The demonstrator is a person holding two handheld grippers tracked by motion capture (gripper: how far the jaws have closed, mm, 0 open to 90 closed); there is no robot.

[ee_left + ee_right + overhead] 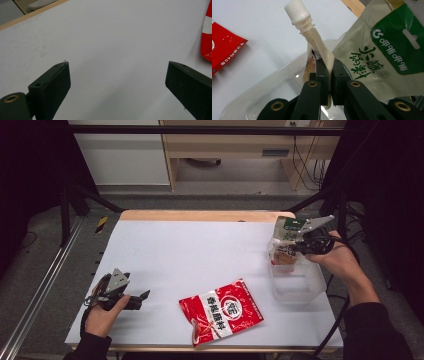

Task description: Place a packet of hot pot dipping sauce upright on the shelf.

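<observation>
My right gripper (pixel 327 65) is shut on a cream spouted pouch (pixel 318 47) with a white ribbed cap (pixel 295 11), held over a clear plastic tray (pixel 272 82). In the high view that gripper (pixel 300 245) hangs above the tray (pixel 296 282) at the table's right edge. A green-and-cream packet (pixel 382 62) stands in the tray beside the pouch. A red-and-white sachet (pixel 220 310) lies flat at the front middle of the table. My left gripper (pixel 137 299) rests low at the front left, its jaws open and empty (pixel 117 82) over bare white table.
The white tabletop (pixel 190 250) has a wooden far edge (pixel 200 215). A black frame and cables stand behind the right side. The red sachet's edge (pixel 207 37) shows at the right of the left gripper view.
</observation>
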